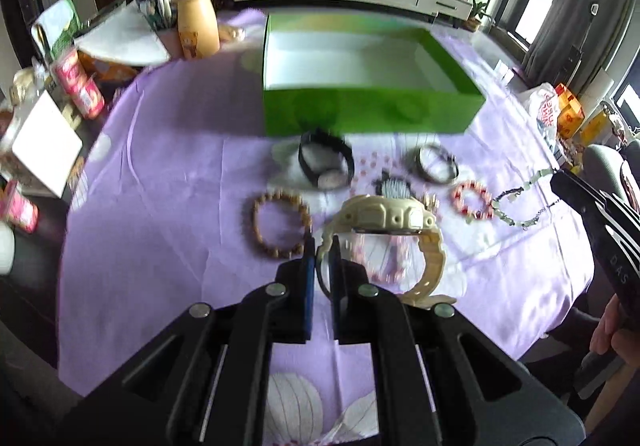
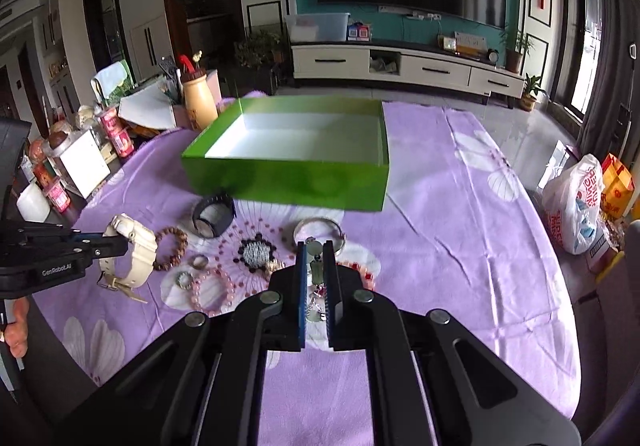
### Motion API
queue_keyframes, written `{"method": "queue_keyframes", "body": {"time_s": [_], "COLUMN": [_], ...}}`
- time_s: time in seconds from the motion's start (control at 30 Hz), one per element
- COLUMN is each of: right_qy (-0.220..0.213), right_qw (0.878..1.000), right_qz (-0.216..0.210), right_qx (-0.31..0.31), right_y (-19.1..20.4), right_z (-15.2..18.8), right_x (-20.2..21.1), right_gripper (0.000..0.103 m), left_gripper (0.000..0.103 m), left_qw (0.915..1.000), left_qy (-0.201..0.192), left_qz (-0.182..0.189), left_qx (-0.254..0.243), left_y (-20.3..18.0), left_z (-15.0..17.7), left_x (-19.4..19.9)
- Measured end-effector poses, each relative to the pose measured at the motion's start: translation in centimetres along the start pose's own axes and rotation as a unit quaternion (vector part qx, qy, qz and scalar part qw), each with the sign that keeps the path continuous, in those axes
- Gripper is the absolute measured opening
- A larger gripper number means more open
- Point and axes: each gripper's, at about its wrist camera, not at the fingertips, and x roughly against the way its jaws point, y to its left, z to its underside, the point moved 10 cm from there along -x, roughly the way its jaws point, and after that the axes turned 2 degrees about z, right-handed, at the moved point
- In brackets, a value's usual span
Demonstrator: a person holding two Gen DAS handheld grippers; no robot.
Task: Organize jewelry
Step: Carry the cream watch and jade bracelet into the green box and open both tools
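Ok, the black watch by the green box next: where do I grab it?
Take the black watch by its strap loop, not the face. It lies on its side just in front of the green box, with the loop standing open. Probably come from above on the near side, one finger inside the loop and one outside; the box wall crowds the far side.

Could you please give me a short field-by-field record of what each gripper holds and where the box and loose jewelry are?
left gripper: shut on the strap of the cream watch
right gripper: shut on the green-stone necklace
green box: open, empty, beyond the jewelry
surface: purple floral cloth
still on cloth: wooden bead bracelet, black watch, silver bangle, pink bead bracelet
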Motion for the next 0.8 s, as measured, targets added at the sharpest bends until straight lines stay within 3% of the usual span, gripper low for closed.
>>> {"method": "queue_keyframes", "body": {"time_s": [0.23,0.5,0.67,0.8], "right_qy": [-0.027,-0.036,-0.017,0.014], "right_qw": [1.000,0.999,1.000,1.000], "right_qz": [0.003,0.001,-0.001,-0.010], "right_qx": [0.008,0.008,0.002,-0.007], "right_y": [0.0,0.2,-0.1,-0.2], "right_z": [-4.8,-10.2,-12.0,-11.7], "right_x": [-0.5,-4.7,-9.3,-13.3], "right_gripper": [0.007,0.007,0.007,0.007], "left_gripper": [0.006,0.006,0.007,0.007], "left_qw": [0.9997,0.9993,0.9993,0.9990], "left_qy": [-0.023,-0.029,-0.019,0.007], "left_qz": [0.000,0.004,-0.010,-0.026], "left_qx": [0.002,0.022,0.032,0.037], "left_y": [-0.1,-0.1,0.4,0.9], "left_z": [-6.4,-13.9,-17.2,-17.9], "left_x": [-0.3,-3.6,-7.4,-11.2]}}
